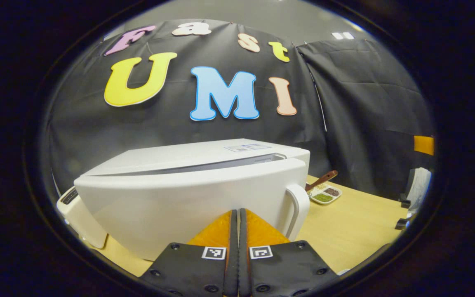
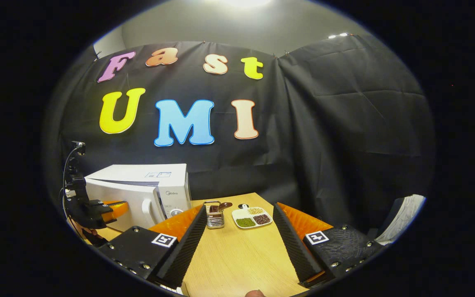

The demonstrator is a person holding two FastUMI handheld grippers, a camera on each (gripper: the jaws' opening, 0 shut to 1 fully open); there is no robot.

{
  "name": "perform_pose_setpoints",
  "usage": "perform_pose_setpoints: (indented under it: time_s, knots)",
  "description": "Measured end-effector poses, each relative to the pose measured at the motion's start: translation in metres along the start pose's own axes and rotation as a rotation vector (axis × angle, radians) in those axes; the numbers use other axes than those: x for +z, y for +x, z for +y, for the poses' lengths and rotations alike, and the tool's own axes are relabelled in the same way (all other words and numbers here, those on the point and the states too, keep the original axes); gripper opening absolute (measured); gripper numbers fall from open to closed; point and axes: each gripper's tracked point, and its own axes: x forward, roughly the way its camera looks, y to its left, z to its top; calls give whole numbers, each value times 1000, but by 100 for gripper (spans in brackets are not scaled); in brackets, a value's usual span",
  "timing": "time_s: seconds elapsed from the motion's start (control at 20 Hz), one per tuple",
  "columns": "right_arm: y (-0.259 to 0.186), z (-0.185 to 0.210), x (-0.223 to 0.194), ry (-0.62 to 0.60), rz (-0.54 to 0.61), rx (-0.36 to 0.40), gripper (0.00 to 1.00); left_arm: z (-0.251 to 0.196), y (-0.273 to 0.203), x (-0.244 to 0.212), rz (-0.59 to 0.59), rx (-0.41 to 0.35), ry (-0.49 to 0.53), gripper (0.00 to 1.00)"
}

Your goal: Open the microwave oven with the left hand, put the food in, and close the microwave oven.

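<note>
Your left gripper [image 1: 237, 231], fingers pressed together on nothing, sits against the microwave oven's [image 1: 188, 194] barely ajar door beside its handle [image 1: 297, 210], and your right gripper [image 2: 237, 231] hangs wide open near the far food tray [image 2: 252, 217], so pushing there could reclose the door.

The microwave oven [image 1: 188, 194] is plain white all over, its handle [image 1: 297, 210] white too. Under it the worktop [image 1: 353, 227] is pale yellow wood. My left gripper [image 1: 237, 231] has orange fingers with black pads and black mounts carrying black-and-white square markers; my right gripper [image 2: 237, 231] matches it. Right of the microwave oven, a white divided dish [image 2: 252, 217] holds green, dark red-brown and beige fillings, beside a silver wire basket [image 2: 215, 215].
</note>
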Motion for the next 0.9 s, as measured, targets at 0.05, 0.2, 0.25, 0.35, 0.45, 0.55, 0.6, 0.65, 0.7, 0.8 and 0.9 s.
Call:
perform_pose_setpoints:
  time_s: [0.05, 0.2, 0.25, 0.35, 0.45, 0.55, 0.6, 0.65, 0.7, 0.8, 0.9]
  knots:
    - [0, 0, 0, -5, 2, 0, 98, 1, 4, 1, -3, 3, -1, 7]
    - [1, 1, 2, -11, 2, 2, 98, 8, 10, 4, -13, 26, -6, 7]
    - [0, 2, 3, -13, 0, 3, 98, 12, 12, 6, -20, 39, -9, 7]
    - [-1, 4, 5, -22, -3, 7, 98, 11, 13, 7, -28, 37, -26, 7]
    - [-2, 6, 6, -25, -5, 15, 98, 14, 15, 5, -31, 60, -16, 7]
    - [-2, 7, 7, -25, -7, 23, 98, 15, 16, 6, -40, 82, -24, 6]
    - [-3, 7, 9, -26, -11, 23, 98, 15, 18, 7, -44, 93, -17, 7]
    - [-4, 7, 10, -28, -13, 24, 98, 16, 22, 8, -56, 105, -4, 7]
    - [-5, 8, 9, -27, -13, 26, 98, 14, 26, 2, -8, 92, -10, 6]
    - [-7, 7, 10, -15, -14, 29, 98, 0, 31, 7, -18, 91, 5, 7]
    - [-9, 7, 11, -8, -22, 48, 98, -11, 22, 17, -34, 89, 16, 7]
